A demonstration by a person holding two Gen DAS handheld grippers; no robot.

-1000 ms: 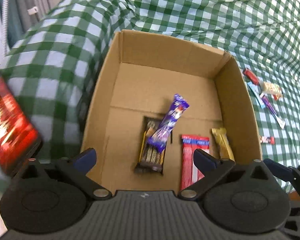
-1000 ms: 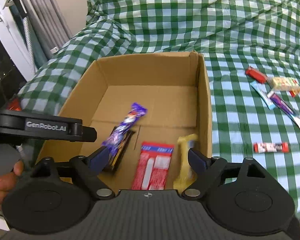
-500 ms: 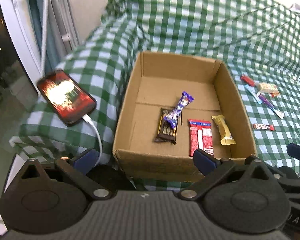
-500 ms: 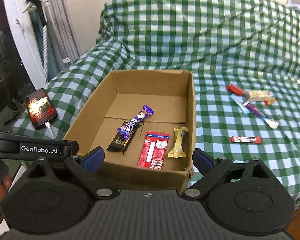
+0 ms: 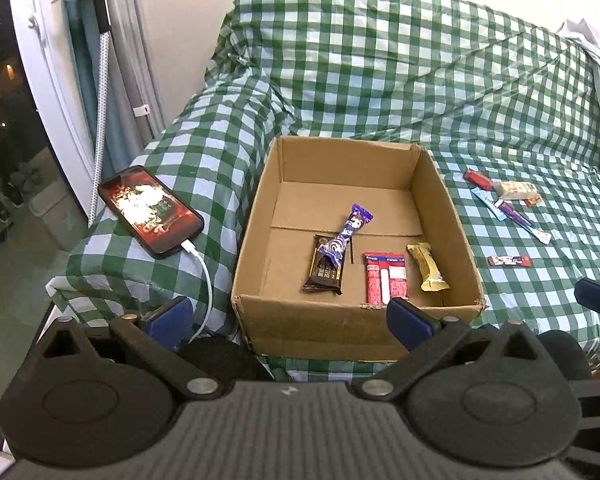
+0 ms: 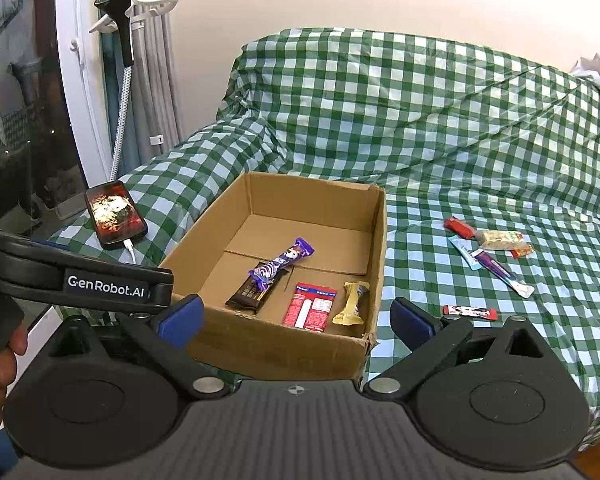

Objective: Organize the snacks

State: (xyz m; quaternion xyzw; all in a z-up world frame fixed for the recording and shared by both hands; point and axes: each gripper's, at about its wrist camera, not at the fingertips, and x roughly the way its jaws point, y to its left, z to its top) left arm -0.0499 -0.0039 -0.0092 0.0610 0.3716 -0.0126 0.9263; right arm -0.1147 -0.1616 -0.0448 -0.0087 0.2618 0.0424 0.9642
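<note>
Both hand-held grippers pulled back from the cardboard box (image 5: 356, 320), jaws empty.

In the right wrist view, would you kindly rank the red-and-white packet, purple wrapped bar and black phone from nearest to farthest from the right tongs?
1. Red-and-white packet, at the box's near wall.
2. Purple wrapped bar, mid-box, lying across a brown bar.
3. Black phone, far left on the checked cloth.

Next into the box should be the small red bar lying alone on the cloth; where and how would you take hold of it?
Grip the small red bar across its narrow width at the middle, coming from above: it lies flat and apart from the other snacks, long axis left-right, so the fingers probably straddle it cleanly.
</note>
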